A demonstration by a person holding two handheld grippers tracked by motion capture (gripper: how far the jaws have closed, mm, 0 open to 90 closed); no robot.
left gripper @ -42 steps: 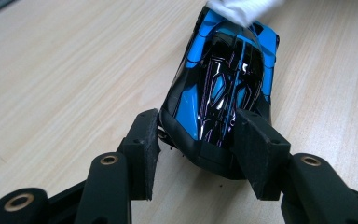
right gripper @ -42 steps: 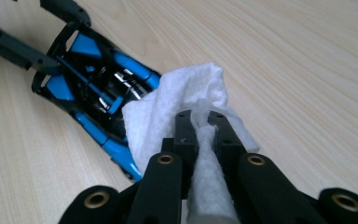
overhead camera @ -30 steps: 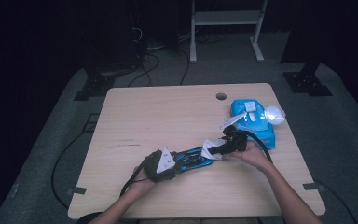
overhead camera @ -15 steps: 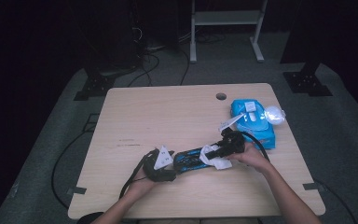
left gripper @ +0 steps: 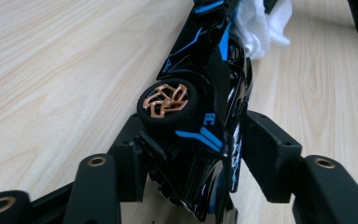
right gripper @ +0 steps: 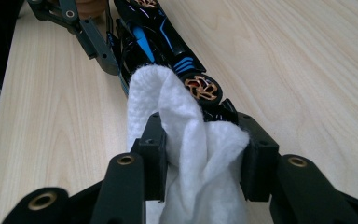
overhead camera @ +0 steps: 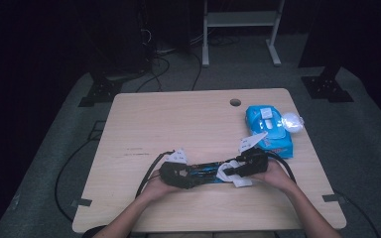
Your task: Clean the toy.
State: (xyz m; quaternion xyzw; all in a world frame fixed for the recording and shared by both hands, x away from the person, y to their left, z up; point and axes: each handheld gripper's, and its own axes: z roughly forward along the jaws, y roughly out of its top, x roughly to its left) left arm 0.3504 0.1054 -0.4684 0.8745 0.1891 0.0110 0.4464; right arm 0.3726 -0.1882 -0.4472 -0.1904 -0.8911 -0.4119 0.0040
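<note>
The left gripper [left gripper: 193,158] clamps the black-and-blue toy car [left gripper: 205,93], jaws just closing; the right gripper [right gripper: 200,154], likewise closing, pinches a white cloth [right gripper: 186,140] against it on the desk [overhead camera: 178,119].

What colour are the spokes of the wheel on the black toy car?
Copper-orange spokes inside a black tyre; the left gripper view shows them best.

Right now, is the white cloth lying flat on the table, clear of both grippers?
No: the white cloth is bunched between the right gripper jaws, against the toy car.

Toy car [overhead camera: 204,172] lies near the table's [overhead camera: 178,119] front edge, wipes pack [overhead camera: 270,130] behind-right.
</note>
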